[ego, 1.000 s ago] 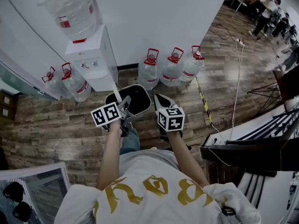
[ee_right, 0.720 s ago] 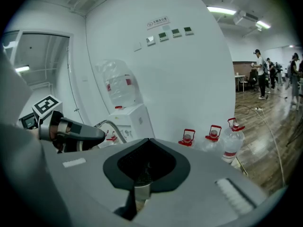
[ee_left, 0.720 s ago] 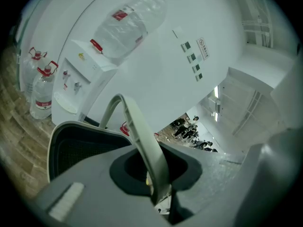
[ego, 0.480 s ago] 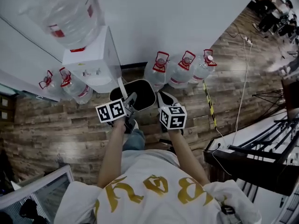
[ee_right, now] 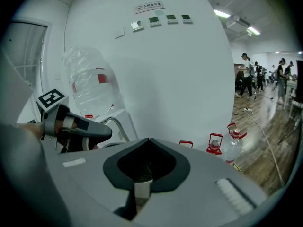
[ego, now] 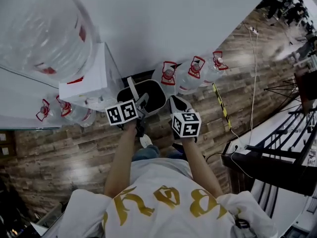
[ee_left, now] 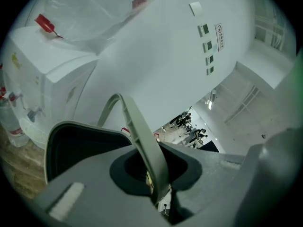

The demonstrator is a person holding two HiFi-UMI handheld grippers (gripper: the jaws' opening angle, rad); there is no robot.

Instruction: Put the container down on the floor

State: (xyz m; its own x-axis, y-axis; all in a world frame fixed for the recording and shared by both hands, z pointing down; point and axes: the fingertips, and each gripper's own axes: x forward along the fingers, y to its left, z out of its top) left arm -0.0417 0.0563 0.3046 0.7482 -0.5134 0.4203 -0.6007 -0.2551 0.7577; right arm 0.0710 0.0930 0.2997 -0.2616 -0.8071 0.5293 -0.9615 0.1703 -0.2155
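Both tongs and the bin have moved up a little, nearer the water cooler, since a second ago.
Biggest is the water jug (ego: 42,38) on top of the white water cooler (ego: 91,83), with the wood floor (ego: 59,148) below. Next is the dark bin (ego: 148,95), held up between the two tongs, just in front of the cooler and beside three water bottles (ego: 193,73). Its grey handle (ee_left: 139,141) sticks up. The left tongs (ee_left: 158,193) are closed tight on that handle. The right tongs (ee_right: 142,188) are closed on a pale strip at the bin's right edge.
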